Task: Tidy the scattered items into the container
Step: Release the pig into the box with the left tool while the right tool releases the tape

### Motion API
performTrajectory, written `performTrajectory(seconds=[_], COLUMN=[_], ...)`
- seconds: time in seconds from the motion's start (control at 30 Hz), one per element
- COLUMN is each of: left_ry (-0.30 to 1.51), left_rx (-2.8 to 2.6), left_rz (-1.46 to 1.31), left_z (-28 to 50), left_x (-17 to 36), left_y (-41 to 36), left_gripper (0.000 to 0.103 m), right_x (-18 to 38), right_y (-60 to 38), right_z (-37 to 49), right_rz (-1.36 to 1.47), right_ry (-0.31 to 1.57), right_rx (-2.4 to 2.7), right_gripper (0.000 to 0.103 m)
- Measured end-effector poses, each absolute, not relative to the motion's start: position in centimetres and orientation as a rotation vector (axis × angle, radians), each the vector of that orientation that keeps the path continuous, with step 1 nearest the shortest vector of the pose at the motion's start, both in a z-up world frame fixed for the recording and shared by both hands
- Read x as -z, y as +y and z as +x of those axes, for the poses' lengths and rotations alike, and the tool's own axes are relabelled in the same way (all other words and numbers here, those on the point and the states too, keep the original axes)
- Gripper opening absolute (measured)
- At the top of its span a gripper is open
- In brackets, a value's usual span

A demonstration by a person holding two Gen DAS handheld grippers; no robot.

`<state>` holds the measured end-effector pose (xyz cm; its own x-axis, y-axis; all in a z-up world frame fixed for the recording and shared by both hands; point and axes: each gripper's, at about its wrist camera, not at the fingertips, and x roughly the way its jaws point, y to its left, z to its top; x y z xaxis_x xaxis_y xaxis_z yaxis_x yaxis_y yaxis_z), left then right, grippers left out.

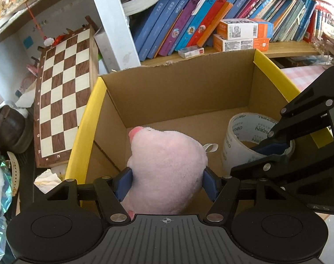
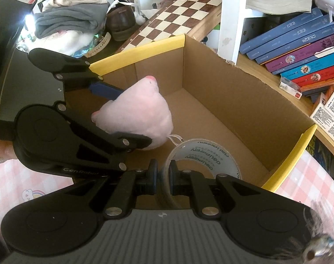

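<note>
Bookshelf behind, cardboard box (image 1: 182,92) below: your left gripper (image 1: 167,183) clamps the pink plush (image 1: 167,171) inside it, your right gripper (image 2: 163,177) pinches the tape roll (image 2: 202,154) beside. Lower both to the floor before releasing.

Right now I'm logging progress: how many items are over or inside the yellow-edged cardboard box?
2. The pink plush toy sits clamped in the left gripper on the box's left side; the clear tape roll is pinched by the right gripper. Nothing else shows, though grippers hide some floor.
</note>
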<state>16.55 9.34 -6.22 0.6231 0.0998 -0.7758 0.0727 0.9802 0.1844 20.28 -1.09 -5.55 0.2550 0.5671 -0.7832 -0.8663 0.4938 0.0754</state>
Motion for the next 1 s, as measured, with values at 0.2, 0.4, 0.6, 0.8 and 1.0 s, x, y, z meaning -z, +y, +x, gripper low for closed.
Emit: performTrajectory(seconds=[0.2, 0.4, 0.6, 0.8, 1.0], left_ry=[0.908, 0.912, 0.918, 0.913, 0.899], left_rx=[-0.018, -0.020, -0.022, -0.027, -0.035], left_rz=[0.201, 0.195, 0.193, 0.199, 0.203], left_z=[16.59, 16.74, 16.82, 16.69, 16.48], left_x=[6.33, 6.40, 6.42, 6.27, 5.81], left_y=[9.47, 9.53, 9.53, 9.59, 9.74], left_gripper=[0.068, 0.070, 0.070, 0.071, 0.071], right_x=[5.61, 5.61, 5.62, 5.61, 5.44], right_y=[-0.99, -0.92, -0.95, -0.96, -1.06], right_z=[20.39, 20.41, 20.44, 20.30, 20.12], right_rz=[-0.415, -0.414, -0.417, -0.417, -0.420], right_ry=[0.861, 0.864, 0.865, 0.860, 0.852], right_rx=[-1.013, -1.010, -1.013, -1.004, -0.989], right_gripper=[0.010, 0.010, 0.013, 0.013, 0.018])
